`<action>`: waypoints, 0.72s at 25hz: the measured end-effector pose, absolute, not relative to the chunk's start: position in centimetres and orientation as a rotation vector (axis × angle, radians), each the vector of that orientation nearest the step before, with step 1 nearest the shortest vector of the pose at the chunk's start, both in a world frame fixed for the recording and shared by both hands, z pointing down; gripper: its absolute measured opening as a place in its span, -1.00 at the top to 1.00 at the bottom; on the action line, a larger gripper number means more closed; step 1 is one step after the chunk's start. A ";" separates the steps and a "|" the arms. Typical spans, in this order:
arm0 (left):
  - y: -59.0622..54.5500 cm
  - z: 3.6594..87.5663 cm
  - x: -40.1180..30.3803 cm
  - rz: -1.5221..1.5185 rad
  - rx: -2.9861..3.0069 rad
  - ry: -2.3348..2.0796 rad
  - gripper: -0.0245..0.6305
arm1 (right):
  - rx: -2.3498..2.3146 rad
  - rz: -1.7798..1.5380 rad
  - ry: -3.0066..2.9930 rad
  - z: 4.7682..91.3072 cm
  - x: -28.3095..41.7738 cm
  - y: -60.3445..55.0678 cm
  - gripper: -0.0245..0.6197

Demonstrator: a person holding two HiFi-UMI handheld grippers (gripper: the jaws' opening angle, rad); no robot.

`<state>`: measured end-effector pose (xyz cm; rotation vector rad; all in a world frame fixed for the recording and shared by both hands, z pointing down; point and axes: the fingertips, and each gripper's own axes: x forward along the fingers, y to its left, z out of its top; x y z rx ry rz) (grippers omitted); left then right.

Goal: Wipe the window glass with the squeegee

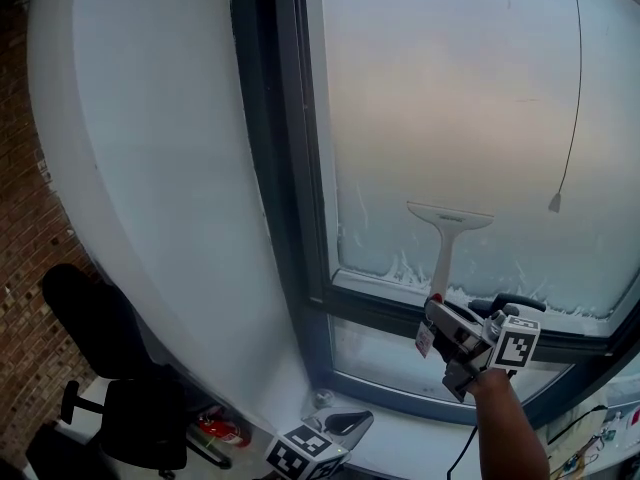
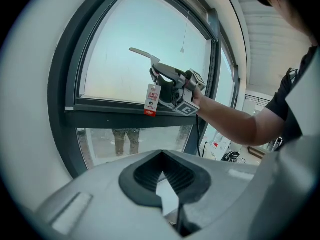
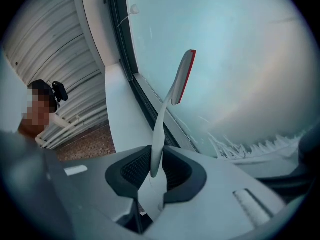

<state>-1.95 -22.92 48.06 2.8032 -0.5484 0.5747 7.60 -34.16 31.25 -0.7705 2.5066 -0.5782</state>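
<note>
A white squeegee stands upright, its blade against the lower part of the large window glass. My right gripper is shut on its handle, just in front of the dark crossbar. In the right gripper view the handle rises from between the jaws of the right gripper to the red-edged blade. A paper tag hangs under the right gripper. My left gripper hovers low by the sill, and in its own view this left gripper is shut on nothing.
Foam streaks edge the bottom of the pane. A blind cord with a pull hangs at the right. The dark window frame and a lower pane sit below. A black office chair and a brick wall are at left.
</note>
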 end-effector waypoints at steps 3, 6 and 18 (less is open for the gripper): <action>-22.7 48.3 -1.8 0.580 2.803 -0.538 0.92 | -0.779 -0.636 2.491 33.6 7.5 -33.8 0.65; -22.5 48.5 -1.6 0.584 2.800 -0.530 0.92 | -0.787 -0.691 2.473 35.9 7.5 -33.4 0.65; -22.2 48.8 -1.5 0.591 2.801 -0.492 0.92 | -0.821 -0.877 2.395 42.9 7.2 -32.2 0.65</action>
